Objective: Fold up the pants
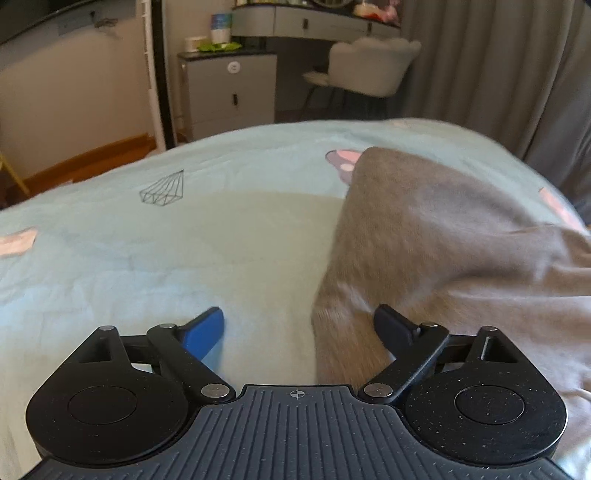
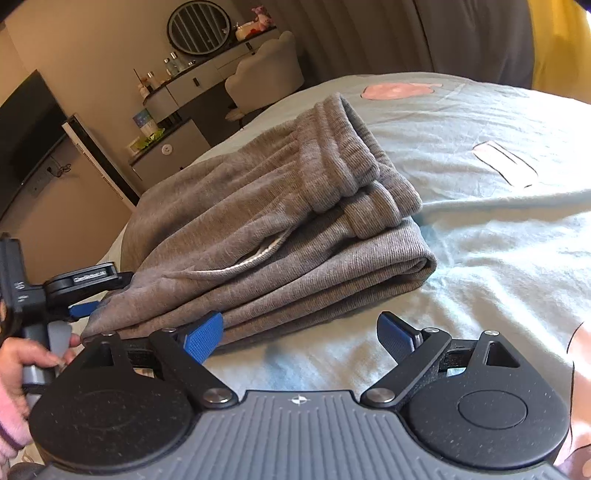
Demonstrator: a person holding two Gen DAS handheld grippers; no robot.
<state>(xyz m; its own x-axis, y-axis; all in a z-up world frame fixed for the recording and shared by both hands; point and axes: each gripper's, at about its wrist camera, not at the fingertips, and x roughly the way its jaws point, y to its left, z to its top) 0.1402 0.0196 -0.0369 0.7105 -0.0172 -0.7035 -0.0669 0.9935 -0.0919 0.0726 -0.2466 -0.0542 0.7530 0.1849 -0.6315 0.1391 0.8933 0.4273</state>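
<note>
Grey knit pants (image 2: 280, 229) lie folded in a thick stack on the light blue bedsheet (image 2: 480, 236), waistband on top at the far end. My right gripper (image 2: 300, 332) is open and empty, just in front of the stack's near edge. My left gripper (image 1: 301, 328) is open; its right finger lies over the edge of the pants (image 1: 443, 258), its left finger over bare sheet (image 1: 147, 258). The left gripper also shows in the right wrist view (image 2: 83, 308), at the stack's left corner.
The bed ends ahead; beyond it stand a grey cabinet (image 1: 229, 92), a vanity desk (image 1: 314, 20) and a padded chair (image 1: 369, 66). Grey curtains (image 1: 498, 66) hang at the right. A dark TV (image 2: 26, 136) is on the left wall.
</note>
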